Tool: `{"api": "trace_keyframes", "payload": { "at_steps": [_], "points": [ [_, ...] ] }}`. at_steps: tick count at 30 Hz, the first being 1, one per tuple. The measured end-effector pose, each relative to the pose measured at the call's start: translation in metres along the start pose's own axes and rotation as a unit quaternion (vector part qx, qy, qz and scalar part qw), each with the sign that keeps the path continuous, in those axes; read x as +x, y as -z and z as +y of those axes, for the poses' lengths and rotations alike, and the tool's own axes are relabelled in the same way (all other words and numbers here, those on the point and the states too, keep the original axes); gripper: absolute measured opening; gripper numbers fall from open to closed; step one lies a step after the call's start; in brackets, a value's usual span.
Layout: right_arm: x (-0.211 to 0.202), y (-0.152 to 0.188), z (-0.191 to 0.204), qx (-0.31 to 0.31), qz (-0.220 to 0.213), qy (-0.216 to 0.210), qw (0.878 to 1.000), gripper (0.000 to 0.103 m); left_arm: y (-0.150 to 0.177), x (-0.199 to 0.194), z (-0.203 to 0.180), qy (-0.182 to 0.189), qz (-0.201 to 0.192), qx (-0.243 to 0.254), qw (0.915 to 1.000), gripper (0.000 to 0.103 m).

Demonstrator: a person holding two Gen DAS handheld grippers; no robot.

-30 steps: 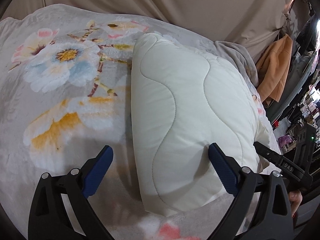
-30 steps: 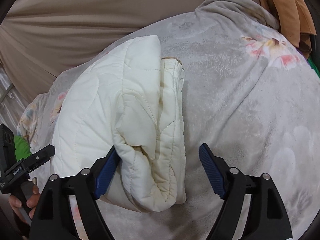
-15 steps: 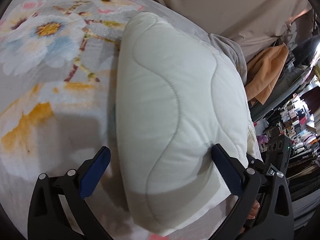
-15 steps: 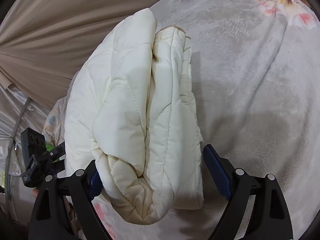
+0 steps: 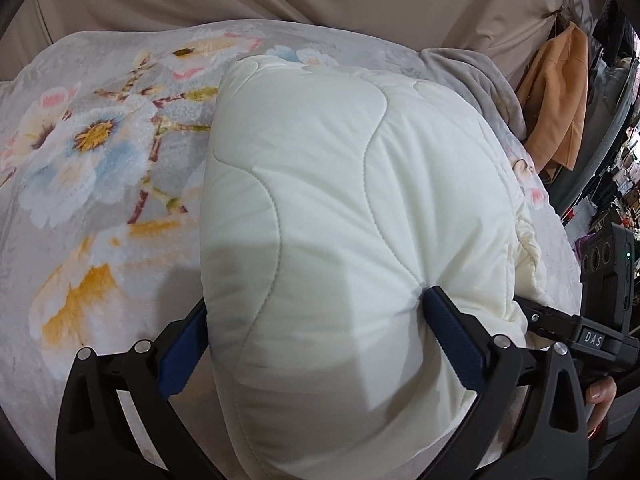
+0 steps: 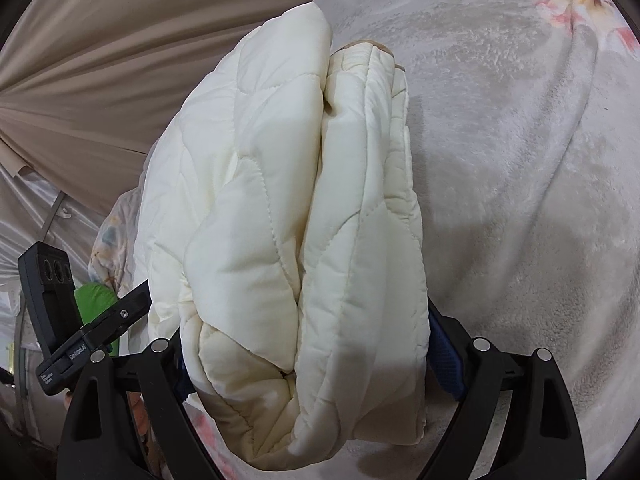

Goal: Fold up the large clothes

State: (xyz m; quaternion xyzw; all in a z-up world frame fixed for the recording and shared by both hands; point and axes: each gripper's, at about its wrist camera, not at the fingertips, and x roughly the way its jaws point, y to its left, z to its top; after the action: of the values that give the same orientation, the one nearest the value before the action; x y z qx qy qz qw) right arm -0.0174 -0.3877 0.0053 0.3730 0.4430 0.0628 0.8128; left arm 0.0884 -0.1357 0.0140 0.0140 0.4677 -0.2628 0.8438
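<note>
Cream quilted jacket (image 5: 344, 240), folded into a thick bundle, sits on the grey floral blanket (image 5: 100, 168) (plush, flowers printed); I've got my left gripper (image 5: 316, 328) pinching one end, my right gripper (image 6: 316, 344) clamped across the stacked layers of the other

One quilted jacket (image 5: 340, 220), one floral blanket (image 5: 100, 160), two grippers (image 5: 316, 344)

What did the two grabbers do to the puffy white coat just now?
Both closed in: the left gripper and right gripper now squeeze the folded cream quilted jacket from opposite ends; earlier their jaws stood open around it. The grey floral blanket stayed put.
</note>
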Motion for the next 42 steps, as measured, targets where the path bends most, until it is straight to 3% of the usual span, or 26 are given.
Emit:
{"api": "trace_keyframes", "payload": {
  "at_steps": [3, 5, 7, 10, 16, 20, 24, 27, 30, 32, 33, 36, 39, 40, 41, 42],
  "points": [
    [0.000, 0.001, 0.002, -0.001, -0.004, 0.000, 1.000, 0.087, 0.000, 0.000, -0.001, 0.001, -0.001, -0.001, 1.0000, 0.098],
    [-0.003, 0.003, 0.008, -0.008, -0.016, 0.003, 1.000, 0.077, 0.000, -0.002, -0.001, 0.008, -0.006, 0.001, 0.9999, 0.095],
    [-0.015, 0.005, 0.017, -0.029, -0.037, 0.022, 0.999, 0.052, -0.001, -0.011, -0.007, 0.015, -0.019, 0.014, 0.9996, 0.083],
    [-0.030, 0.005, 0.038, -0.051, -0.068, 0.041, 0.996, 0.036, -0.008, -0.031, -0.015, 0.018, -0.047, 0.041, 0.9979, 0.066],
    [-0.072, 0.001, 0.084, -0.092, -0.132, 0.035, 0.986, 0.031, -0.032, -0.087, -0.023, 0.038, -0.123, 0.083, 0.9882, 0.054],
    [-0.108, -0.006, 0.131, -0.146, -0.196, 0.032, 0.969, 0.030, -0.047, -0.144, -0.027, 0.041, -0.214, 0.115, 0.9691, 0.054],
    [-0.135, -0.018, 0.180, -0.200, -0.263, 0.012, 0.944, 0.031, -0.061, -0.196, -0.012, 0.036, -0.305, 0.130, 0.9428, 0.054],
    [-0.133, -0.034, 0.214, -0.226, -0.288, -0.015, 0.930, 0.032, -0.070, -0.222, 0.013, 0.024, -0.355, 0.134, 0.9249, 0.055],
    [-0.106, -0.052, 0.242, -0.242, -0.289, -0.033, 0.926, 0.034, -0.082, -0.228, 0.044, 0.006, -0.379, 0.133, 0.9158, 0.055],
    [-0.072, -0.066, 0.251, -0.237, -0.274, -0.045, 0.931, 0.035, -0.089, -0.221, 0.066, 0.000, -0.378, 0.124, 0.9174, 0.058],
    [-0.053, -0.071, 0.252, -0.232, -0.264, -0.048, 0.935, 0.037, -0.095, -0.208, 0.081, -0.004, -0.369, 0.115, 0.9224, 0.058],
    [0.024, -0.085, 0.241, -0.205, -0.208, -0.038, 0.956, 0.041, -0.106, -0.148, 0.125, -0.025, -0.312, 0.081, 0.9462, 0.064],
    [0.119, -0.086, 0.203, -0.151, -0.116, 0.005, 0.982, 0.044, -0.104, -0.058, 0.165, -0.074, -0.218, 0.030, 0.9727, 0.066],
    [0.151, -0.080, 0.188, -0.136, -0.081, 0.032, 0.987, 0.048, -0.097, -0.033, 0.171, -0.098, -0.196, 0.025, 0.9753, 0.064],
    [0.159, -0.073, 0.179, -0.127, -0.086, 0.009, 0.988, 0.054, -0.090, -0.015, 0.175, -0.114, -0.189, 0.028, 0.9749, 0.066],
    [0.158, -0.067, 0.175, -0.126, -0.099, 0.000, 0.987, 0.055, -0.079, -0.010, 0.176, -0.127, -0.208, 0.040, 0.9690, 0.067]
  ]
}}
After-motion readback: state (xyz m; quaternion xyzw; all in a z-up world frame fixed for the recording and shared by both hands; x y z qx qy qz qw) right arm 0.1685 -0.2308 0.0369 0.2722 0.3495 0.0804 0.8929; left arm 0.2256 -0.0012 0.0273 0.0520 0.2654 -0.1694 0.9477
